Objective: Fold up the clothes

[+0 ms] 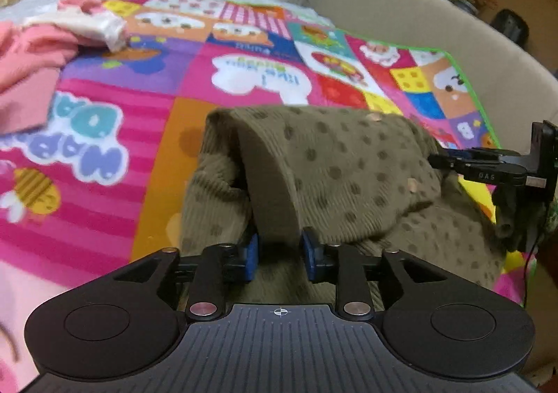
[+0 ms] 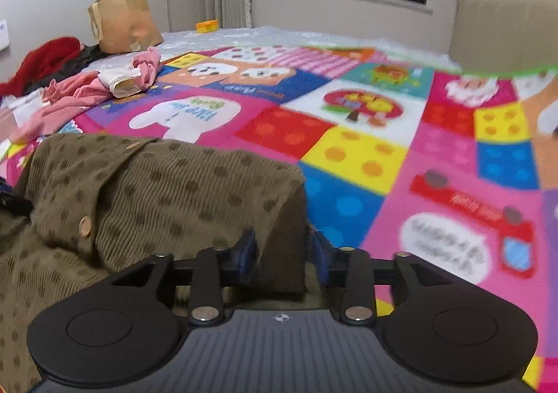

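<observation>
The left gripper [image 1: 279, 251] tilts downward, its blue pads pinching a raised fold of the olive dotted knit cardigan [image 1: 334, 163]. The right gripper [image 2: 283, 255], angled likewise, pinches the cardigan's opposite folded edge. The cardigan lies bunched on a colourful cartoon play mat [image 2: 366, 149]. Pink clothes [image 2: 69, 93] lie well apart at the mat's far-left edge.

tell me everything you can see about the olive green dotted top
The olive green dotted top is a ribbed knit with darker dots and small round pale buttons. It lies rumpled on the colourful play mat, its upper part lifted and doubled over in a fold. Cloth sits between the blue pads of the left hand-held gripper and of the right hand-held gripper, at either end.
</observation>
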{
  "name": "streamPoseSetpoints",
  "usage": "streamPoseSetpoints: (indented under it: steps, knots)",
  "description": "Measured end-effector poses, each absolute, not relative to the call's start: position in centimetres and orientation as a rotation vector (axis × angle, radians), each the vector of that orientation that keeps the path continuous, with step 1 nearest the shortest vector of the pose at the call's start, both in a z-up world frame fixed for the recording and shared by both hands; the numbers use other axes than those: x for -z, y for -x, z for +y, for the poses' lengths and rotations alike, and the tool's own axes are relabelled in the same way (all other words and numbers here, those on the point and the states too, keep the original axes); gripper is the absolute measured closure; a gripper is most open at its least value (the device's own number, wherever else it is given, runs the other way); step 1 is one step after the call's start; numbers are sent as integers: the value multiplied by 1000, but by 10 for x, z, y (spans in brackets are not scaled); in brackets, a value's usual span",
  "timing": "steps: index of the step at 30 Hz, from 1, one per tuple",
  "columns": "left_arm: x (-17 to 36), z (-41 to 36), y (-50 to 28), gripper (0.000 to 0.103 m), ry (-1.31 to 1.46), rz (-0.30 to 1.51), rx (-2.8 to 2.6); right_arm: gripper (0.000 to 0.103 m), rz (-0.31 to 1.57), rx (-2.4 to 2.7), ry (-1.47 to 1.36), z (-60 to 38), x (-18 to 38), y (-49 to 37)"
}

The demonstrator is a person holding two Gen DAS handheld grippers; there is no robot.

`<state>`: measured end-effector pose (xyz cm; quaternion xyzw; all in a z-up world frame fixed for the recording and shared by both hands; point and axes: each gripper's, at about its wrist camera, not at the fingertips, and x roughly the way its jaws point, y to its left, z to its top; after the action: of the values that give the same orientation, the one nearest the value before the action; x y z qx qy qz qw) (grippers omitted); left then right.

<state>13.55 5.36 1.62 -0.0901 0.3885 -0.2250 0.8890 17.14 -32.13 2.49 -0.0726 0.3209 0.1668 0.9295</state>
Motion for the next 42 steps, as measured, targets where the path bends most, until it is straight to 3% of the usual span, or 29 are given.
streamPoseSetpoints:
  steps: [6, 9, 15, 17, 19, 20, 21, 23, 27, 33, 39, 40, 42]
  knots:
    - [-65, 60, -128, 64, 228, 623, 515, 61, 503, -397, 192, -295, -67, -157]
    - [-65, 42, -144, 59, 234, 587, 557, 66, 454, -483, 219, -251, -72, -164]
    - [-17, 25, -176, 62, 223, 752, 467, 66, 563, -573, 285, -191, -36, -194]
    - [-10, 35, -170, 68, 217, 778, 460, 65, 608, -580, 274, -203, -23, -195]
    - [-14, 50, -158, 67, 234, 776, 462, 65, 627, -583, 174, -228, -33, -189]
    - [-19, 57, -151, 59, 242, 770, 456, 63, 624, -577, 120, -244, -42, -183]
    - [-25, 64, -146, 44, 260, 761, 448, 62, 613, -573, 66, -262, -51, -176]
    - [-30, 78, -140, 30, 354, 755, 464, 50, 603, -543, -30, -298, -62, -165]
    - [-28, 96, -134, 23, 517, 772, 472, 49, 648, -447, -245, -363, -62, -156]
    - [9, 84, -143, 23, 677, 871, 440, 49, 760, -460, -396, -375, -26, -154]
    - [20, 81, -174, 25, 819, 833, 345, 49, 755, -397, -425, -349, 2, -192]
    - [19, 78, -177, 27, 802, 826, 328, 52, 741, -392, -403, -343, 2, -197]
    - [14, 69, -183, 59, 723, 816, 288, 70, 714, -376, -339, -332, -1, -203]
